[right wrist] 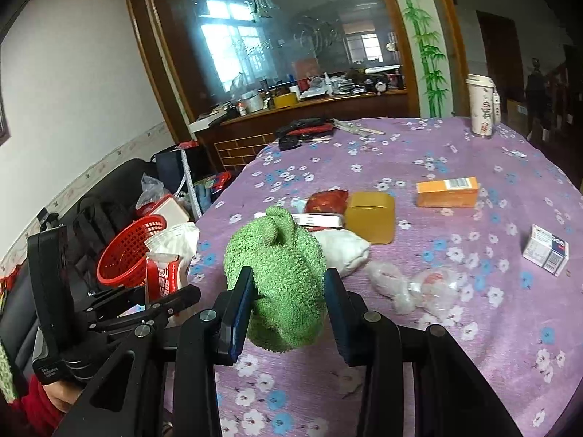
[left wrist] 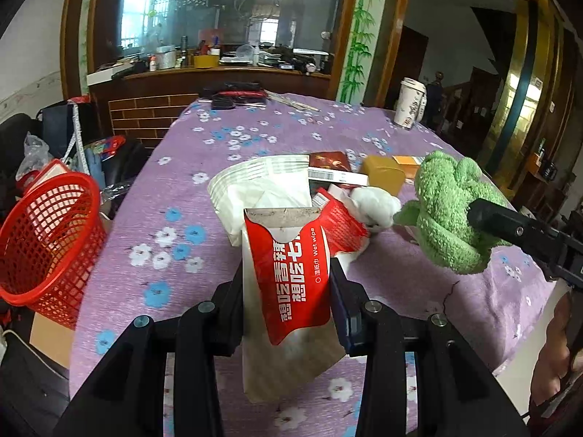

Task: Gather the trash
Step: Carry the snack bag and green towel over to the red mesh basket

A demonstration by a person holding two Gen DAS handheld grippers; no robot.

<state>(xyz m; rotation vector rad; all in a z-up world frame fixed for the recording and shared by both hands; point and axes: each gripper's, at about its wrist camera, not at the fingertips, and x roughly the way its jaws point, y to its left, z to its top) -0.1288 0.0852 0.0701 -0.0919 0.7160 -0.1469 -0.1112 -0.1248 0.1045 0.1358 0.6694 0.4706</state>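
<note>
The left gripper [left wrist: 288, 291] pinches a red wet-wipe packet [left wrist: 288, 276], the right gripper [right wrist: 288, 309] a green cloth [right wrist: 277, 276], both up over the table, right of the red basket [left wrist: 47, 233]; carry each above its rim before letting go

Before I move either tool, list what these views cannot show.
- Red basket contents: left wrist view, hidden behind its mesh wall; mostly hidden by the wet wipe packet in the right wrist view.
- Packet's lower end: left wrist view, behind the left tool.
- Green cloth's underside: right wrist view, hidden by its own bulk.
</note>
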